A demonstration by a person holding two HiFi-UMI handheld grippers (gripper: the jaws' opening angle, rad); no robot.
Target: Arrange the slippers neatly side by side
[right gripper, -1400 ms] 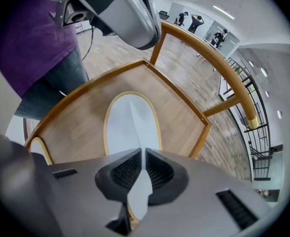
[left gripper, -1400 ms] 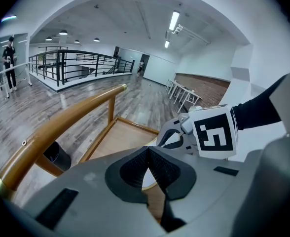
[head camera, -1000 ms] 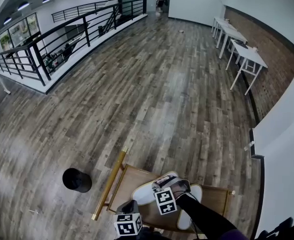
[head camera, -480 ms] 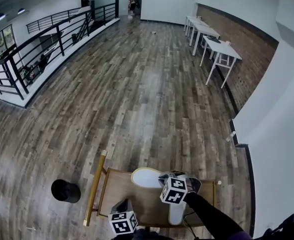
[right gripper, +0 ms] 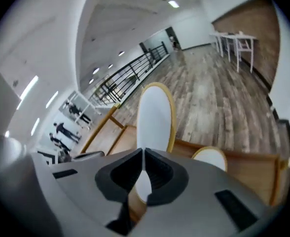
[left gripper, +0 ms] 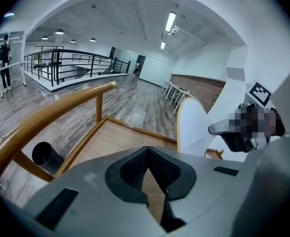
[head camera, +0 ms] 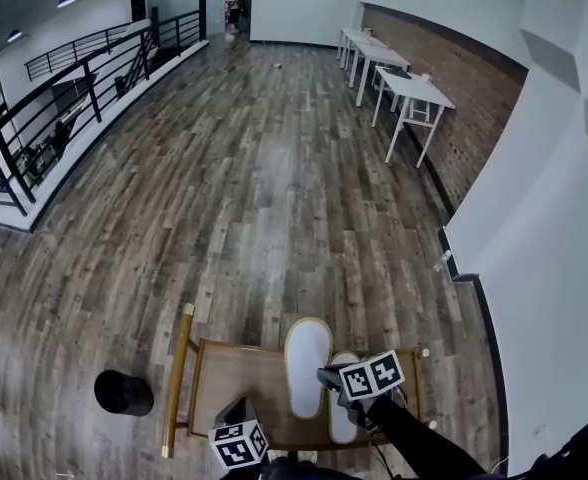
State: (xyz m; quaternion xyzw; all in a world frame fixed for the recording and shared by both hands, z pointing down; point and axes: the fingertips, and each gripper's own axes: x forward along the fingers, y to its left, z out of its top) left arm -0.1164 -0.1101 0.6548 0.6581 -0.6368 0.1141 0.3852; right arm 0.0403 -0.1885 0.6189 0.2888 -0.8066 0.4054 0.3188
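One slipper [head camera: 307, 366] clear | other slipper [head camera: 341, 430] half hidden under right tongs [head camera: 325, 375]

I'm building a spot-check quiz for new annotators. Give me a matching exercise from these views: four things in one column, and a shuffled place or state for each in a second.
Things:
1. black round bin
2. long white tables
3. left-hand white flat slipper with a yellow rim
4. left gripper

Places or states:
A. jaws shut, nothing between them
B. along the brick wall
C. on the plank floor, left of the wooden stand
D. clamped in the right gripper

Pairs: 1-C, 2-B, 3-D, 4-A.
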